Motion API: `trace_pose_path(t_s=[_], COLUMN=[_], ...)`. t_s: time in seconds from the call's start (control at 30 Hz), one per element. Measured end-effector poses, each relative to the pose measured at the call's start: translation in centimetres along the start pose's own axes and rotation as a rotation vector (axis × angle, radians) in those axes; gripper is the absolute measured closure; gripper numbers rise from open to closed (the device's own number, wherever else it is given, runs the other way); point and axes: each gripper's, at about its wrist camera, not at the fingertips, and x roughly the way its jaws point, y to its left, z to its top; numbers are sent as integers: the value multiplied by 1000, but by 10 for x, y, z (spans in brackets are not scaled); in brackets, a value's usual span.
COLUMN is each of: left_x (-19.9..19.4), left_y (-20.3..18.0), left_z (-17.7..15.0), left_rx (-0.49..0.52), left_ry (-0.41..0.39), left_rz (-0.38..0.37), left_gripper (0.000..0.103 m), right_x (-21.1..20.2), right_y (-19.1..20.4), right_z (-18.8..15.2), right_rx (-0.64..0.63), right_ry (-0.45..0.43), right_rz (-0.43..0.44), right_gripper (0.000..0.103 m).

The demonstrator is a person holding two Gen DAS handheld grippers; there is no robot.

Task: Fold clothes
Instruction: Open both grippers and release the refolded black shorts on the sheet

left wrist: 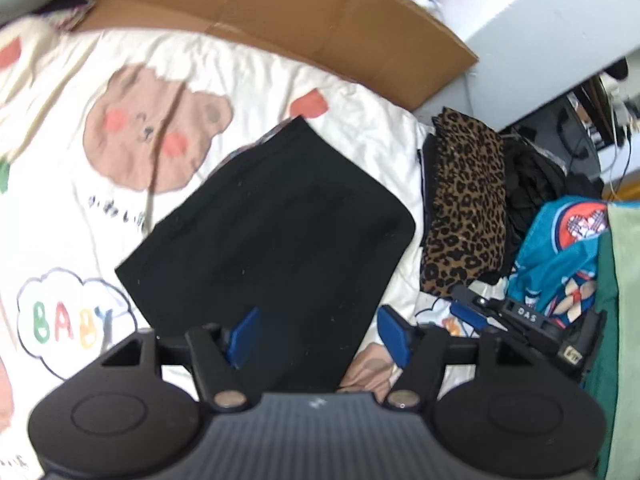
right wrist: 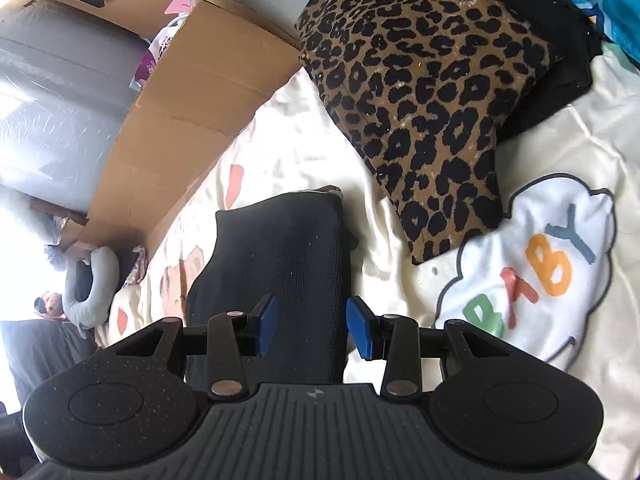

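Left gripper (left wrist: pixel 316 334) hangs above the black garment (left wrist: pixel 272 232), jaws spread, nothing between them. The garment lies folded flat on the quilt (left wrist: pixel 60 120), long axis running away from the fingers. Right gripper (right wrist: pixel 308 326), half spread and empty, sits nearer its edge, leopard piece (right wrist: pixel 432 92) just beyond.

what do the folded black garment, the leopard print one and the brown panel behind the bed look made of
Folded black garment: probably a matte knit, fine ribbed texture shows.
Leopard print garment: soft woven or knit fabric, tiny glints suggest sparkle thread.
Brown panel: corrugated cardboard, dull surface with creased fold lines.
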Motion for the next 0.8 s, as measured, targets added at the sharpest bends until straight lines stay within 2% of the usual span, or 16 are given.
trace_pose_path(t_s=[0.1, 0.17, 0.3, 0.37, 0.5, 0.63, 0.8], left_x=[8, 10, 6, 8, 24, 43, 73], left_y=[-7, -9, -6, -6, -4, -2, 9], left_z=[8, 11, 12, 13, 18, 26, 40], left_rx=[28, 49, 15, 13, 21, 44, 149], left_ry=[62, 75, 69, 58, 49, 36, 63], left_rz=[-26, -2, 64, 90, 116, 84, 87], left_gripper=[28, 28, 28, 23, 22, 22, 22], right_x=[-12, -18, -26, -31, -35, -33, -23], right_y=[3, 3, 6, 5, 4, 3, 3], right_z=[-2, -4, -6, -8, -8, -10, -12], right_rx=[-4, -5, -25, -30, -44, -65, -51], right_ry=[7, 10, 23, 25, 23, 18, -9], right_rz=[10, 32, 51, 54, 52, 39, 23], right_gripper=[56, 53, 50, 50, 49, 48, 47])
